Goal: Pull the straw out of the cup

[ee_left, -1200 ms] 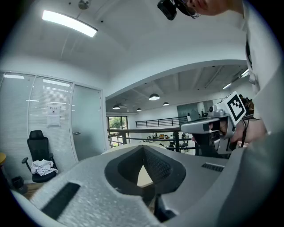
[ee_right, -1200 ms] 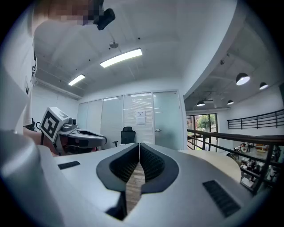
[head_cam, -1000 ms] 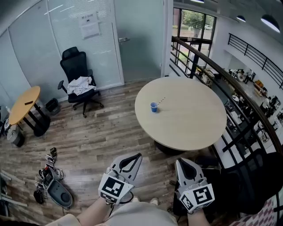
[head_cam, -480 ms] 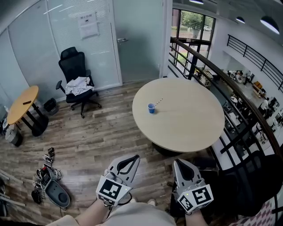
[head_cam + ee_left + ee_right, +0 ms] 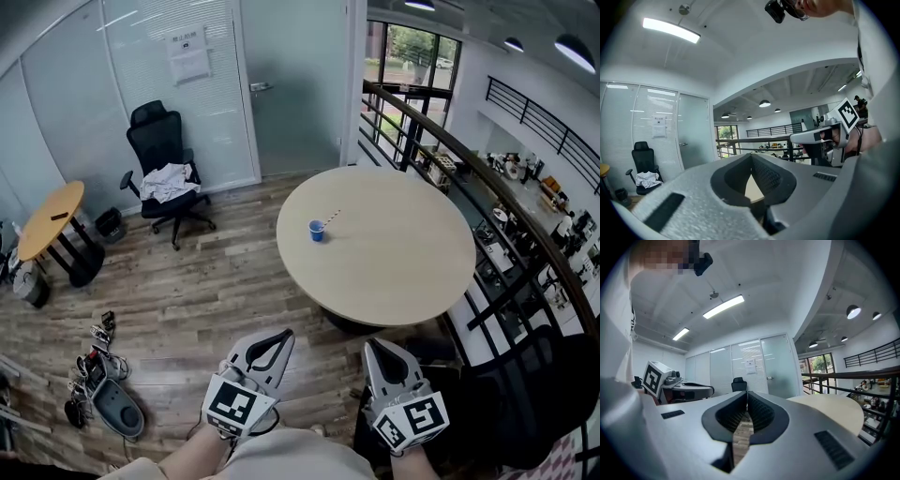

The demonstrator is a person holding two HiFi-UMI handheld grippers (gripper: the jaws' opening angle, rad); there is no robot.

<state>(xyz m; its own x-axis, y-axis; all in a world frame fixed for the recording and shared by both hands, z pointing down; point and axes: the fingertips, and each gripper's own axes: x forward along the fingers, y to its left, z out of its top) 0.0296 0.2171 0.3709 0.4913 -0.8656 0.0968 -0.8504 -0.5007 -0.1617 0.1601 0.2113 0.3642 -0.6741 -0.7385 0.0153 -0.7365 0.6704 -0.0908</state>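
A small blue cup (image 5: 317,231) stands on the round beige table (image 5: 394,272), near its far left side. A thin pale straw (image 5: 331,217) leans out of the cup toward the upper right. Both grippers hang low in the head view, far short of the table and over the wood floor. The left gripper (image 5: 284,335) has its jaws meeting at the tips with nothing between them (image 5: 751,155). The right gripper (image 5: 372,344) is shut the same way and holds nothing (image 5: 746,393). Neither gripper view shows the cup.
A black office chair (image 5: 167,159) with cloth on its seat stands by the glass wall. A small oval table (image 5: 52,220) is at far left, with gear on the floor (image 5: 103,394) below it. A dark railing (image 5: 487,192) runs behind the round table.
The cup and table have slid slightly left in the head view. Both grippers sit a little lower and further left in the picture, and their jaws stay shut.
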